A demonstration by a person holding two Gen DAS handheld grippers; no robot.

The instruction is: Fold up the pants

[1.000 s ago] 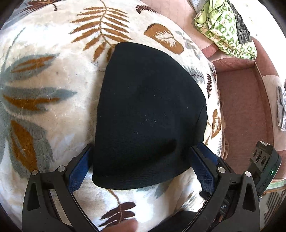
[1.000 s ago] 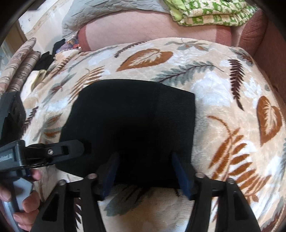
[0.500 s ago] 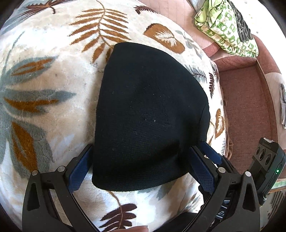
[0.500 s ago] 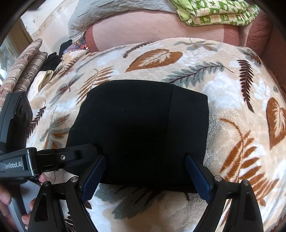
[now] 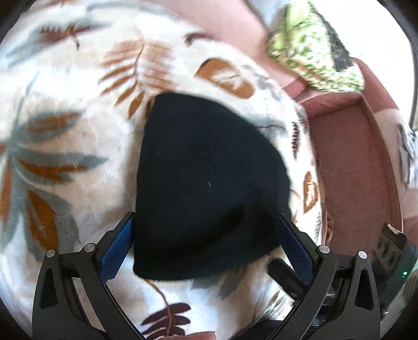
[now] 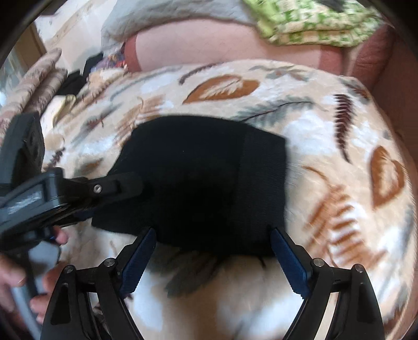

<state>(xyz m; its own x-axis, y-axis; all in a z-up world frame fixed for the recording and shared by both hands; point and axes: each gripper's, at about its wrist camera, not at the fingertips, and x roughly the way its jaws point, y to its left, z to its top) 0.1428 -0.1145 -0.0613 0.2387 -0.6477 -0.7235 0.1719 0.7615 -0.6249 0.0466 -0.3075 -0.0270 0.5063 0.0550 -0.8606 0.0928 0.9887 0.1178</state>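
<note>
Now the folded black pants (image 5: 209,183) lay flat on the leaf-print blanket (image 5: 65,146), with both grippers spread wide at their near edge.

Ahead of the left gripper (image 5: 206,235) the dark bundle filled the gap between the blue pads (image 5: 117,248); whether those pads touched the cloth could not be told, though the jaws stood wide and nothing was lifted. The right gripper (image 6: 213,251) had just been opening its jaws, and its pads (image 6: 287,264) sat apart from the fabric, the pants' near edge just beyond the tips. To the left of the right jaws a hand (image 6: 31,282) gripped the other tool's handle. Far beyond the jaws a green patterned cloth (image 6: 308,23) rested on the pink sofa (image 6: 222,44).
</note>
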